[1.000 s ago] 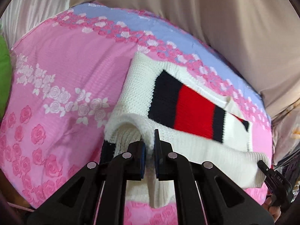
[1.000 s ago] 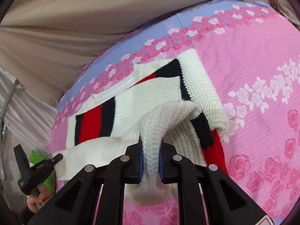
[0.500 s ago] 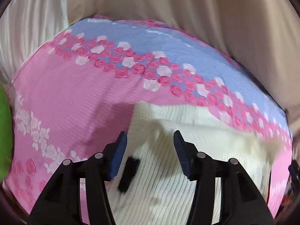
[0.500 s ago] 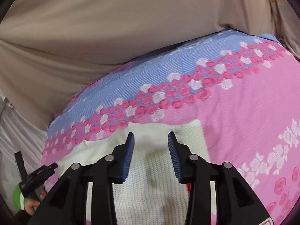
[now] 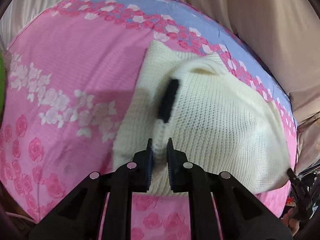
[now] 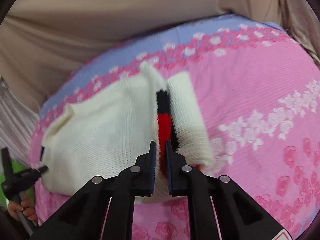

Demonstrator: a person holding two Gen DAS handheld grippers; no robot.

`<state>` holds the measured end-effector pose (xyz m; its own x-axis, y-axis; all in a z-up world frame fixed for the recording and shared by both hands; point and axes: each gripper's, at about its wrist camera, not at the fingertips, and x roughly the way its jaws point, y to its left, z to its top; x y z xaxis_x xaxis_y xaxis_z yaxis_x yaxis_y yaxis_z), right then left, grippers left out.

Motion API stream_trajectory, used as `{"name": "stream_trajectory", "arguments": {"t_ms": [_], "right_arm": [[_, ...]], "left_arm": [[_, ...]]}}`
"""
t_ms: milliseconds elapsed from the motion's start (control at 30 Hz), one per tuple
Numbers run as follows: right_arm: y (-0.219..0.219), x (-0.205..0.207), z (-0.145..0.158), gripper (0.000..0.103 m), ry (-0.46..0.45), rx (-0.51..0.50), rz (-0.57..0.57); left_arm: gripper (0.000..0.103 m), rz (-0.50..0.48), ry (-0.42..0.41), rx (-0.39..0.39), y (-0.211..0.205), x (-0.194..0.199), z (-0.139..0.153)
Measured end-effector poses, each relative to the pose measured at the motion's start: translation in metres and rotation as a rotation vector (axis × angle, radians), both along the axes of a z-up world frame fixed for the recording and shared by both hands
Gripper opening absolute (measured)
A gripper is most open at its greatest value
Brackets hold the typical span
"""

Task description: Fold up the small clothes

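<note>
Already the white knitted sweater (image 5: 216, 120) lies doubled over on the pink flowered bedsheet (image 5: 70, 64), its plain side up and the black and red stripe (image 6: 164, 118) showing only at the right-hand edge. Both tongs are closing on the near edge: the left tongs (image 5: 159, 147) pinch a white ridge, the right tongs (image 6: 161, 150) pinch the striped fold. Probably another fold remains, then smoothing.
</note>
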<state>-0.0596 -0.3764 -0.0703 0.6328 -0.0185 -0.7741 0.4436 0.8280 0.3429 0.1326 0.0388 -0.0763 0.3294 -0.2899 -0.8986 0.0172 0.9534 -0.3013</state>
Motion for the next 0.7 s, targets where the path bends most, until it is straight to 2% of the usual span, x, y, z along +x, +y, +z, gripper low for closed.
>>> {"name": "stream_trajectory", "arguments": {"t_ms": [67,133,200,267,333,367,400,433,467,500,533,567,667,700], "right_arm": [[-0.007,-0.018,-0.006,0.008,0.041,-0.006,-0.011],[-0.012,-0.025,-0.037,0.008,0.137,0.001,-0.023],[-0.016,-0.029,-0.077,0.01,0.221,0.067,-0.026],[-0.015,-0.03,-0.064,0.015,0.205,0.053,-0.053],[-0.013,-0.022,-0.032,0.018,0.156,-0.016,-0.068],[-0.011,-0.016,-0.019,0.025,0.131,-0.05,-0.061],[-0.011,-0.005,-0.005,0.036,0.1,-0.091,-0.042],[-0.012,0.006,0.004,0.043,0.084,-0.115,-0.026],[-0.014,0.02,0.009,0.053,0.074,-0.132,-0.007],[-0.017,0.038,0.01,0.053,0.07,-0.132,0.011],[-0.021,0.055,0.007,0.053,0.072,-0.126,0.015],[-0.024,0.07,0.002,0.054,0.081,-0.115,0.019],[-0.031,0.113,-0.026,0.055,0.155,-0.06,0.022],[-0.031,0.122,-0.037,0.055,0.186,-0.037,0.023]], "left_arm": [[0.011,-0.001,0.007,0.037,0.004,-0.003,-0.002],[0.011,0.016,0.046,0.055,0.006,-0.004,-0.018],[0.012,0.025,0.054,0.061,0.006,-0.006,-0.025],[0.015,0.007,0.036,0.093,0.002,-0.008,-0.013],[0.017,0.008,-0.027,0.086,0.002,-0.009,0.011],[0.026,0.009,-0.073,0.08,0.0,-0.006,0.025],[0.033,0.001,-0.102,0.081,-0.005,-0.001,0.034],[0.045,-0.013,-0.13,0.083,-0.011,0.005,0.041],[0.051,-0.041,-0.165,0.092,-0.021,0.013,0.046],[0.054,-0.061,-0.181,0.105,-0.029,0.02,0.046],[0.062,-0.086,-0.196,0.123,-0.04,0.03,0.042],[0.065,-0.104,-0.198,0.133,-0.048,0.037,0.038],[0.065,-0.161,-0.129,0.152,-0.078,0.061,0.005],[0.062,-0.159,-0.109,0.159,-0.081,0.064,-0.003]]}}
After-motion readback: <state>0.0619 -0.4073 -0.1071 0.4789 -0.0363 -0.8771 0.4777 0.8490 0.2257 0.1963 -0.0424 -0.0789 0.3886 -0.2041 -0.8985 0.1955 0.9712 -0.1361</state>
